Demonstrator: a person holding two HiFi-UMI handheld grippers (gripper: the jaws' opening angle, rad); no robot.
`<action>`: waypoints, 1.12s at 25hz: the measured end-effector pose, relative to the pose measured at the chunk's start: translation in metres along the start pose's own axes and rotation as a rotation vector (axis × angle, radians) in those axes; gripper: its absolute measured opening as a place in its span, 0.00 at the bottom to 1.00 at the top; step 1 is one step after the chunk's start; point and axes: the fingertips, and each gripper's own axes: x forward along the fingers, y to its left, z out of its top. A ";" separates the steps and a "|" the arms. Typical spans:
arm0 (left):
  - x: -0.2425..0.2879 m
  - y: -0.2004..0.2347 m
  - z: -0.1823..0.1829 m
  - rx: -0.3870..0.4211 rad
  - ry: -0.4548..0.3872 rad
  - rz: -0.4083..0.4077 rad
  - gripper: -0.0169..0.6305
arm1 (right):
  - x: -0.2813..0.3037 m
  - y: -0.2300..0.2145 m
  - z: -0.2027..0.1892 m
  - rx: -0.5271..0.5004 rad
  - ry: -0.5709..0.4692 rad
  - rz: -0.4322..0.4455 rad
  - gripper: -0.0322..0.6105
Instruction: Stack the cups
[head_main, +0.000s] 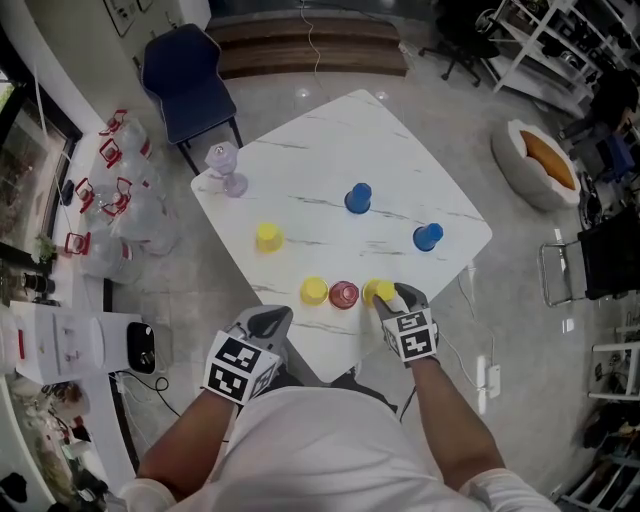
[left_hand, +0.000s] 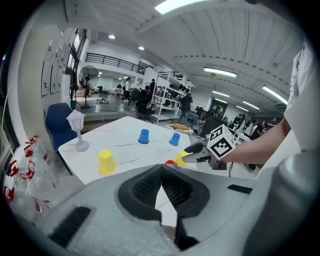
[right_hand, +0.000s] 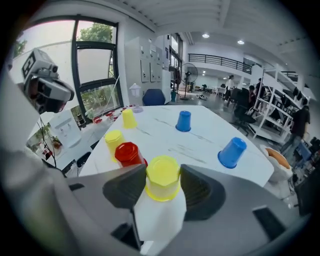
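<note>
Tool (right_hand: 163, 176) on cup (right_hand: 162, 186), red cup (right_hand: 128, 154) beside

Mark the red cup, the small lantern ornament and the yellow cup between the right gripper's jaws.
red cup (head_main: 343, 294): head view, upturned base.
lantern ornament (head_main: 222, 158): head view, its head.
yellow cup (right_hand: 163, 171): right gripper view, upturned base.

Yellow cups (head_main: 268, 237), red cup (head_main: 343, 294), blue cups (head_main: 358, 198); white grey-veined table (head_main: 330, 150); navy chair (head_main: 185, 70).

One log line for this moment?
right gripper: closed on yellow cup | left gripper: shut, empty | stacking: not begun
</note>
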 end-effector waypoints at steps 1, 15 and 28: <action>0.000 -0.001 0.000 0.002 0.000 -0.003 0.04 | 0.000 0.003 -0.003 -0.001 0.005 0.003 0.39; -0.008 -0.001 -0.008 -0.005 -0.001 -0.004 0.04 | -0.013 0.020 0.008 0.006 -0.037 0.020 0.45; -0.023 0.013 -0.013 -0.050 -0.038 0.047 0.04 | -0.029 0.066 0.145 -0.064 -0.226 0.132 0.39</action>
